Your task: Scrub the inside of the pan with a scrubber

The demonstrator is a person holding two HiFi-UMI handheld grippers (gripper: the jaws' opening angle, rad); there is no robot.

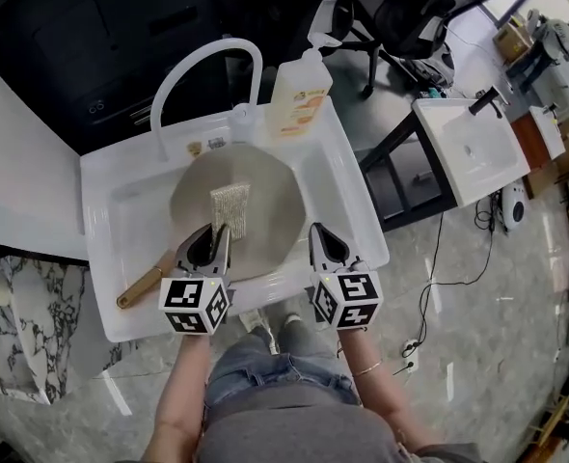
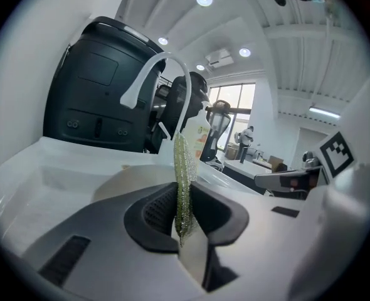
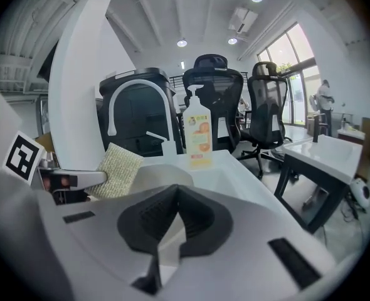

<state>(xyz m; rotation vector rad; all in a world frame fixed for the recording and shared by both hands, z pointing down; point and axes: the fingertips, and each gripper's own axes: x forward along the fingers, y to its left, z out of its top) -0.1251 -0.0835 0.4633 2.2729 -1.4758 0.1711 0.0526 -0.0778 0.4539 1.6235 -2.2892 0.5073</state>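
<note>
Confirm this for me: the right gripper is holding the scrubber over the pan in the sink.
Wrong gripper. The left gripper is the one shut on the scrubber; the left gripper view shows it pinched edge-on between the jaws. The right gripper is shut on nothing. The rest stands: the scrubber is over the pan in the sink.

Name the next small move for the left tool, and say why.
Probably lower the left tool until the scrubber presses flat on the pan: it is clamped on the scrubber's edge, poised over the pan's inside.
</note>
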